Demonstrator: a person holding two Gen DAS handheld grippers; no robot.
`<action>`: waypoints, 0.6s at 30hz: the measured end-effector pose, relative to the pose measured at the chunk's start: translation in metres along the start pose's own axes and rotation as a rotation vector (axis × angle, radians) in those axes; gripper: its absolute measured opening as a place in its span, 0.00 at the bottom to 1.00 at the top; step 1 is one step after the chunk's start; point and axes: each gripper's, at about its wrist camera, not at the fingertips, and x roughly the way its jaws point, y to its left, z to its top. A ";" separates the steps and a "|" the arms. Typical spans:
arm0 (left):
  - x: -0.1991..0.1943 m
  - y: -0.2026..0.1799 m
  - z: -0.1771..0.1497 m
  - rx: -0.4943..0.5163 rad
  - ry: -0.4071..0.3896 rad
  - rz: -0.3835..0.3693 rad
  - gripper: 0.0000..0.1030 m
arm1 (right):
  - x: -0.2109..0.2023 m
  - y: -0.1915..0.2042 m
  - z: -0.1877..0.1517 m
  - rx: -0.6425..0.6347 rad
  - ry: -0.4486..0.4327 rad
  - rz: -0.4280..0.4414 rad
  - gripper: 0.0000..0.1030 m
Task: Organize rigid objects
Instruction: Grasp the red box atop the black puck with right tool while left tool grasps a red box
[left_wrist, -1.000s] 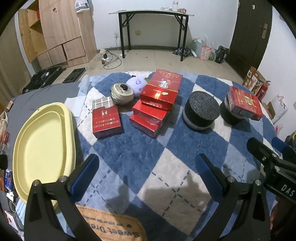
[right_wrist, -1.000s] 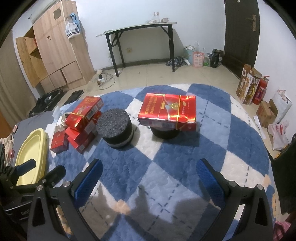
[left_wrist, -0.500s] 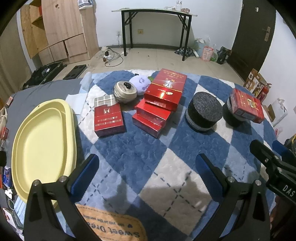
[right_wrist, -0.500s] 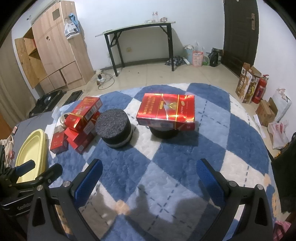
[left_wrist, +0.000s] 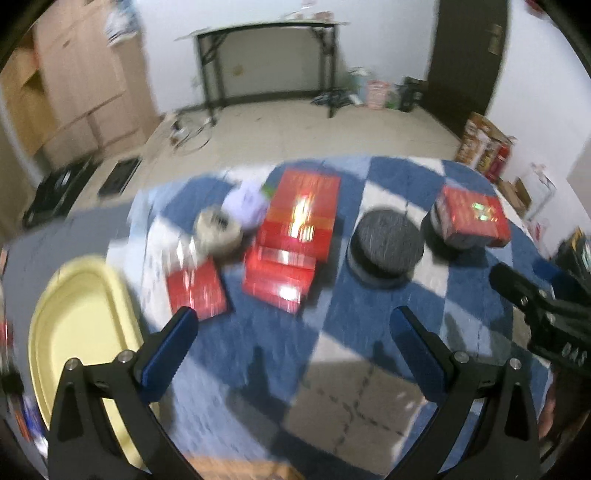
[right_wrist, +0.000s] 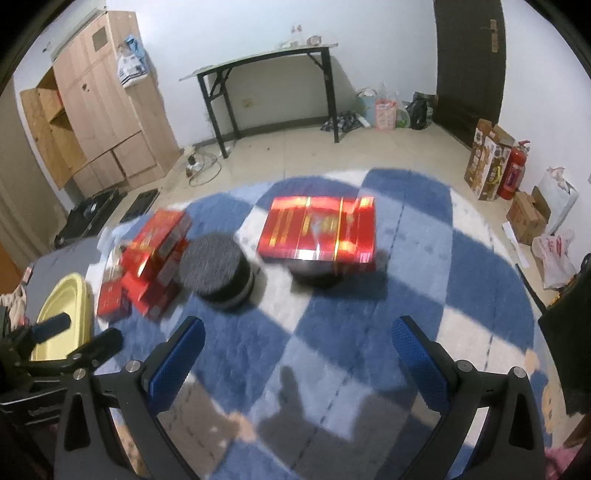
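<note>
Both grippers hang above a blue-and-white checked quilt (right_wrist: 332, 332) with nothing between their fingers. The left gripper (left_wrist: 293, 345) has its blue-padded fingers spread wide, and the right gripper (right_wrist: 295, 347) is spread just as wide. In the left wrist view, which is smeared by motion, a stack of red boxes (left_wrist: 295, 236) sits near the middle of the quilt, the largest box on top. A single red box (left_wrist: 197, 291) lies flat just to its left, near the rim of a yellow oval tray (left_wrist: 74, 332) at the quilt's left edge. Behind the single box stands a round beige tin (left_wrist: 219, 230), with a pale purple object (left_wrist: 249, 203) beyond it — too blurred to identify. To the right of the stack stands a black round container (right_wrist: 216, 266) with a speckled top. Further right, a wide red carton (right_wrist: 319, 229) rests on top of a second dark round container (right_wrist: 316, 273), overhanging it on both sides. In the room beyond are a black-legged table (right_wrist: 273, 62) against the white wall and a wooden cabinet (right_wrist: 99, 110) to the left.
</note>
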 end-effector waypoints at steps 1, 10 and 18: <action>0.002 0.001 0.007 0.018 -0.010 -0.003 1.00 | 0.002 0.000 0.006 0.000 0.002 0.005 1.00; 0.058 -0.003 0.052 0.161 0.011 -0.016 1.00 | 0.050 0.002 0.048 0.014 0.018 -0.060 1.00; 0.078 0.013 0.055 0.083 -0.004 -0.073 0.91 | 0.083 0.004 0.053 0.010 0.073 -0.092 1.00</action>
